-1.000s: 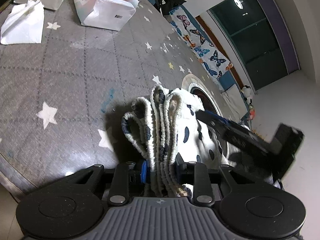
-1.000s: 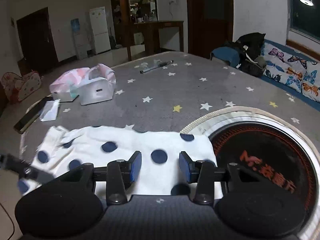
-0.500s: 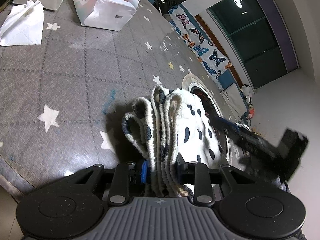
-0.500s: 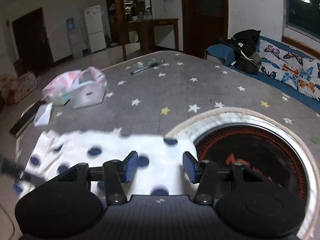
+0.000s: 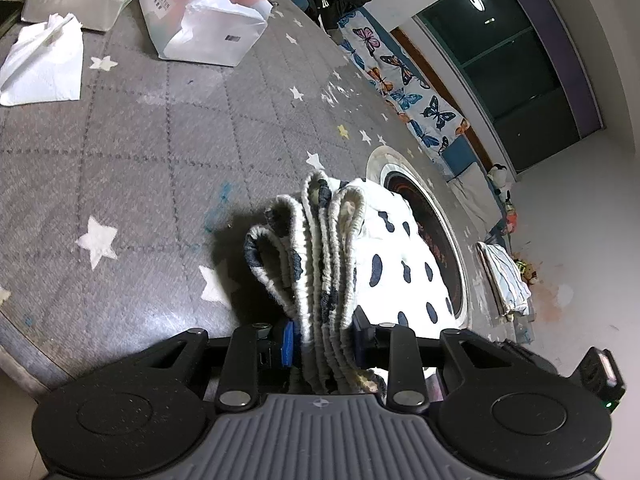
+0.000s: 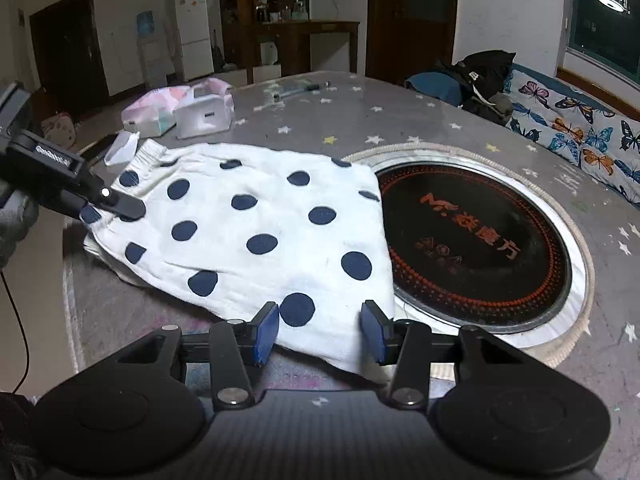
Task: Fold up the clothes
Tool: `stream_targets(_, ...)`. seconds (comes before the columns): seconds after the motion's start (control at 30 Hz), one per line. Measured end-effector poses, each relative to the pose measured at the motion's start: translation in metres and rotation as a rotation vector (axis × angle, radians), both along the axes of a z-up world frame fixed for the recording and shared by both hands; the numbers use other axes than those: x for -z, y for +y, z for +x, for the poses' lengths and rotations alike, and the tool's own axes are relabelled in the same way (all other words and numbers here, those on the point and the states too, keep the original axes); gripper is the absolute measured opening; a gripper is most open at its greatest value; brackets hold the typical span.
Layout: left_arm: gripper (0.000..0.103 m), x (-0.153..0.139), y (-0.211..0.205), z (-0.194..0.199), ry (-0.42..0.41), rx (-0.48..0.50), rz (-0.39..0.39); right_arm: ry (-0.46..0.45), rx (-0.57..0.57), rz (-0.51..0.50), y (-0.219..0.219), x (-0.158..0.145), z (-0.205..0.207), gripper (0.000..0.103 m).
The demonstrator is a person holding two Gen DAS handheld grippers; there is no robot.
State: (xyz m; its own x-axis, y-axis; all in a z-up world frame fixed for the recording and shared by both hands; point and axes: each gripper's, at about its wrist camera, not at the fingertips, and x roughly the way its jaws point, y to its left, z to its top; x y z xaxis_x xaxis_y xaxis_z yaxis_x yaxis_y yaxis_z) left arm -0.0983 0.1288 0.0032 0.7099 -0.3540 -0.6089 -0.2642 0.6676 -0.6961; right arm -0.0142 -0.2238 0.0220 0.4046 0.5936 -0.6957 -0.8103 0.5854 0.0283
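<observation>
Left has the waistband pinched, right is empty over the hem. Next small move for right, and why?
Probably ease the right gripper forward and down onto the near hem of the polka-dot garment. Its jaws are closing, but the pads press on nothing; the cloth lies flat under them. The left gripper pins the bunched waistband, so the far end is anchored for a fold.

A large round table covered in grey quilted cloth printed with white and yellow stars (image 6: pixel 400 120) carries everything. Set into it is a round black glass cooktop with orange lettering and a white rim (image 6: pixel 480 240). A folded white garment with dark blue polka dots (image 6: pixel 260 232) lies flat on the cloth, its right edge overlapping the cooktop's rim. Toward the far left side stand two soft white-and-pink tissue packs (image 5: pixel 200 12), just beside each other, with a crumpled white paper tissue (image 5: pixel 40 64) near them. A pen-like object (image 6: pixel 300 90) lies at the far edge.
</observation>
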Motion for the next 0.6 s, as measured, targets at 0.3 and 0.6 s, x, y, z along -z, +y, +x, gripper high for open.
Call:
stream_targets(0.3,0.031,-0.001,0.000,0.001,0.003,0.001,0.015,0.090,0.125,0.118,0.012,0.004,0.045,0.052)
stream_targets(0.6,0.031,-0.003,-0.001,0.002,0.009,0.011,0.034,0.222,0.187,0.182,0.012,0.025,0.061,0.050)
